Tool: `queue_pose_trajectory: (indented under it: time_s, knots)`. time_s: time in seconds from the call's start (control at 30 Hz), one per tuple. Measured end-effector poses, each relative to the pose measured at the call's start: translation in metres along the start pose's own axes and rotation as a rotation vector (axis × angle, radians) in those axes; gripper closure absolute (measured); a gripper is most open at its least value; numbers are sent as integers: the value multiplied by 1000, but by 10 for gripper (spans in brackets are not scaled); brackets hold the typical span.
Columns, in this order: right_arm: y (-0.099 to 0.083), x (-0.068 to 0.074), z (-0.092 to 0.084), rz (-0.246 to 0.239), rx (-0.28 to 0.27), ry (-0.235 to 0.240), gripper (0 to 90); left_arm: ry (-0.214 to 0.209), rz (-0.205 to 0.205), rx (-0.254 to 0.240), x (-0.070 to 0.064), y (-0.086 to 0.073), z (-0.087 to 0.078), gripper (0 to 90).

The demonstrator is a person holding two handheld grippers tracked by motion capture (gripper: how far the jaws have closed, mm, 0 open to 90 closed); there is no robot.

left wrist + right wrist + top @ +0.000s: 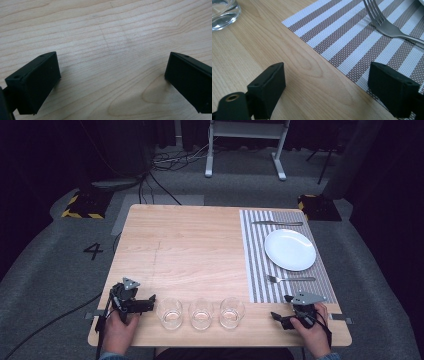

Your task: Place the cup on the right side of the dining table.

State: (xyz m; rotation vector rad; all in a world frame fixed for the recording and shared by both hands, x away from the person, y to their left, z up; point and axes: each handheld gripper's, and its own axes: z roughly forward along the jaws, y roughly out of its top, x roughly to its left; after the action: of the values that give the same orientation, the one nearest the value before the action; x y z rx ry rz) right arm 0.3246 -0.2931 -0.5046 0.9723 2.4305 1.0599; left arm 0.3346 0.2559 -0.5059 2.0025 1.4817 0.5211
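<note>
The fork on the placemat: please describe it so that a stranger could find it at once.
Look at the striped placemat covering the right side of the wooden table. On it, the fork lies just nearer the person than the white plate. Unlike the knife beyond the plate, it has tines, pointing left.

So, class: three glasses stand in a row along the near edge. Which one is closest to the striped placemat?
The right-hand glass of the three. It stands nearest the striped placemat, just off its near left corner, while the middle glass and left glass sit farther away.
</note>
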Motion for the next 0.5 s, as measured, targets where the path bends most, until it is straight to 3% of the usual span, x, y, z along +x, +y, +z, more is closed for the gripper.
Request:
queue_pose_trajectory:
  time_s: [0.5]
  knots:
    - [0,0,0,5,4,-2,148,-13,16,0,-1,0,0,5]
